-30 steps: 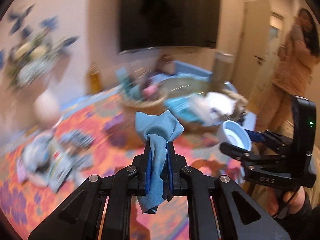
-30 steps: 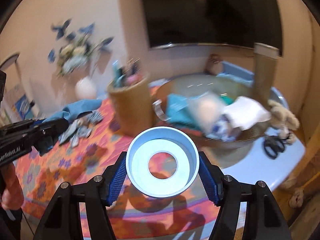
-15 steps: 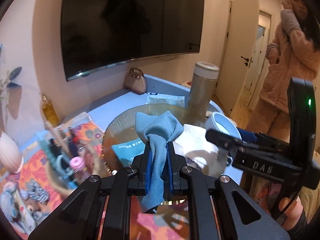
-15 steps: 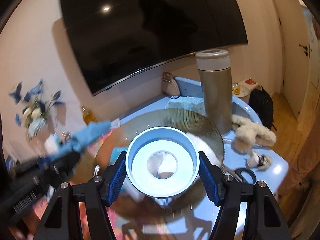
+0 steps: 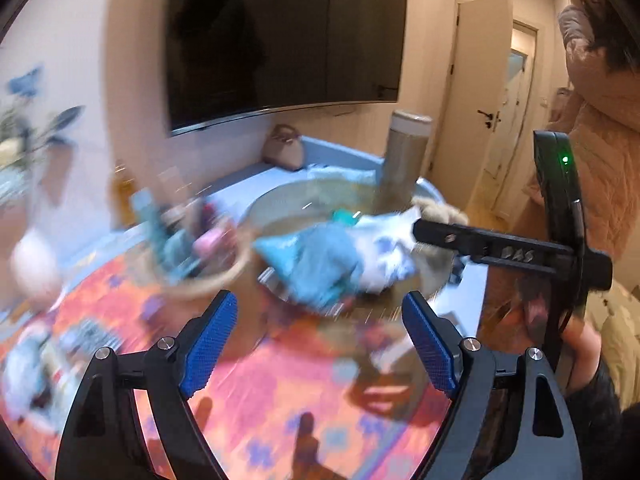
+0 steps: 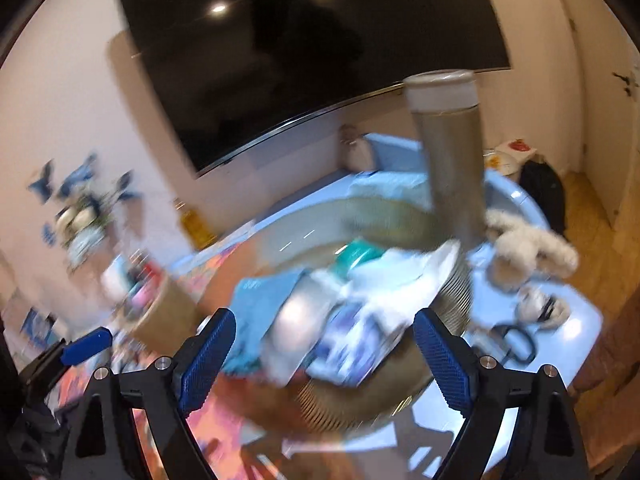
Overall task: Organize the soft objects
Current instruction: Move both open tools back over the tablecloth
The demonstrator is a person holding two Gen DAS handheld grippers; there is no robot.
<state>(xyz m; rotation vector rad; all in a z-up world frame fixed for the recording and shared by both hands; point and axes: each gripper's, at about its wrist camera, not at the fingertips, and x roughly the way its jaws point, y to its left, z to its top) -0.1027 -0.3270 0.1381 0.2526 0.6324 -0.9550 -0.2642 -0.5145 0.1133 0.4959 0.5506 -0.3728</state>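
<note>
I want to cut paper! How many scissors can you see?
1. The black scissors lie on the blue table, right of the round basket. More may hide under the cloth pile.

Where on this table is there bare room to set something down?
Free: the floral tablecloth in front of the ribbed bowl, and blue tabletop beside the scissors. Crowded: the bowl's cloth pile and the basket.
</note>
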